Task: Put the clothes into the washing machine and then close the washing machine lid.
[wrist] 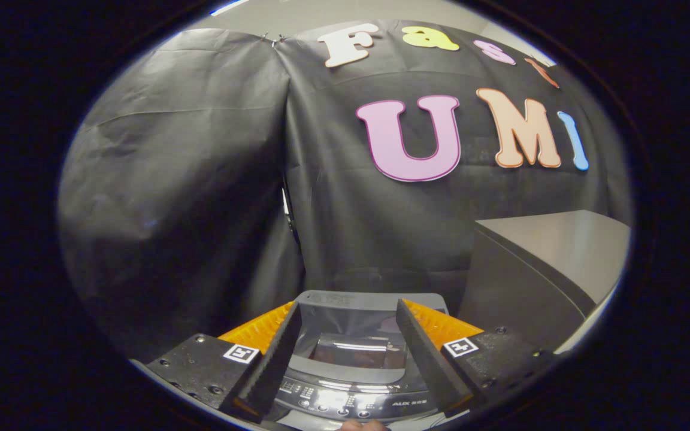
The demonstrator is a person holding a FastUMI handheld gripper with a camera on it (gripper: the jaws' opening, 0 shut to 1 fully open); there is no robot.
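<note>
The gripper is held up high and looks down over a small grey washing machine. Its two fingers stand wide apart, with nothing between them but air. They are not touching anything. The fingers point away toward the black cloth wall at the far side of the booth.

The washing machine sits low, right between the fingers and just below them. Its lid looks closed, and it has a dark shiny window in the middle that catches the lights. A row of little buttons runs along the near edge of the machine. I cannot see into the tub.

At the very near edge, just under the buttons, a small bit of a person's hand peeks in. It is too little to tell what the hand is doing.

To the right of the washing machine, and a bit farther back, stands a big grey box with a flat top. It is near the machine but apart from it. Behind everything hangs the black cloth wall, with a fold running down the middle.
</note>
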